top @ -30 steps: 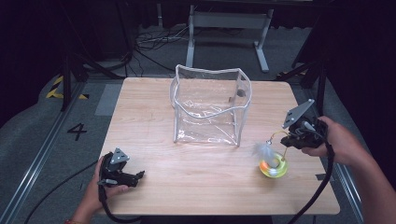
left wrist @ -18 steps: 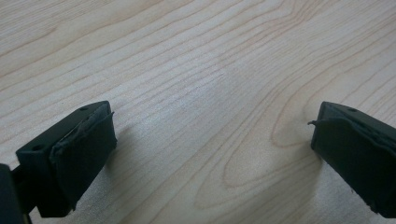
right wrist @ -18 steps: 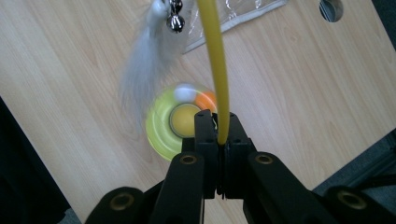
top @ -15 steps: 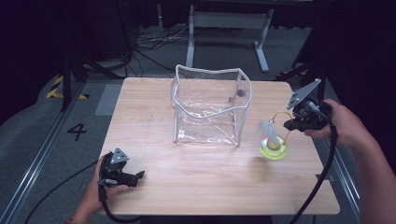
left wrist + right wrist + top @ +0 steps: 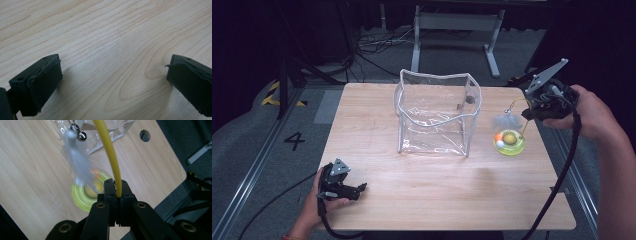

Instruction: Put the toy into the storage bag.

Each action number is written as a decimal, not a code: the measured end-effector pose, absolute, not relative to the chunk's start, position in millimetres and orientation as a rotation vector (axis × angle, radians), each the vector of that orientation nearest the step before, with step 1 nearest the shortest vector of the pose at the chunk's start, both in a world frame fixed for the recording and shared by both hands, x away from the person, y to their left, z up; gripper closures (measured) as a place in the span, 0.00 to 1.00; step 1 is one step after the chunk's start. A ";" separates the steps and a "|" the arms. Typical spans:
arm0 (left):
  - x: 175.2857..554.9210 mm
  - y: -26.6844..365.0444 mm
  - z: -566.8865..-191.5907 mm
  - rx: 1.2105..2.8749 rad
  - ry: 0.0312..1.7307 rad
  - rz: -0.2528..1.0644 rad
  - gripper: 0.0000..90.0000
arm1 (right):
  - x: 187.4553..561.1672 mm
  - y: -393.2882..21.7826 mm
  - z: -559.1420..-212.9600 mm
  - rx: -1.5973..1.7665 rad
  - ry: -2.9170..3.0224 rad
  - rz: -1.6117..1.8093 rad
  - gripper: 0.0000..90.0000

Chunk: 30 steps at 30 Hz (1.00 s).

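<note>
- Resting at the near left corner of the counter (image 5: 447, 200), the left gripper (image 5: 354, 189) sits low with its fingers (image 5: 43, 81) spread wide and nothing but bare wood grain between them.
- That left hand (image 5: 314, 210) is well apart from the toy, the whole counter width away, so it has no say in what comes next.
- Moving across to the right edge: the right gripper (image 5: 532, 114) is held above the counter, fingers (image 5: 110, 192) clamped shut on the yellow wand (image 5: 111, 157) of a cat toy.
- The wand runs from the fingers up and away, arching over toward the bag side, so its long axis curves rather than lies straight.
- From the wand's far tip a white feather tuft (image 5: 505, 120) and a small bell (image 5: 81, 136) dangle downward, pointing at the counter.
- Below the fingers sits the toy's yellow-green round base (image 5: 509, 143) with a ball in it; whether it touches the counter or hangs just clear, I cannot tell.
- Farther in, the clear plastic bag (image 5: 437, 115) stands upright and open-topped at mid-counter, just beside the toy on its left.
- My read: the toy has to go left and over the bag's rim, and the right hand is the nearer one by far.
</note>
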State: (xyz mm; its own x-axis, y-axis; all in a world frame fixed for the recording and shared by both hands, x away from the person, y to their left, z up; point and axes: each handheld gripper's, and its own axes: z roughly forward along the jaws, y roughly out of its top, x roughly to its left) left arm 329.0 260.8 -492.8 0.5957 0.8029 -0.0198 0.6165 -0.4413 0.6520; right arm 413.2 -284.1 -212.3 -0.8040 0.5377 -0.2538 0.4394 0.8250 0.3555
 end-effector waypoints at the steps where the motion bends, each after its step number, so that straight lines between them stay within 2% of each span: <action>1: 328.9 260.8 -492.8 2.203 1.119 0.390 0.00 | 414.9 -284.0 -208.2 0.741 2.657 0.402 0.98; 17: 328.8 260.7 -492.8 2.202 1.120 0.393 0.00 | 428.0 -277.9 -156.1 0.778 2.549 0.441 0.98; 30: 328.6 260.4 -493.0 2.196 1.122 0.394 0.00 | 436.7 -259.4 -130.1 0.766 2.508 0.470 0.98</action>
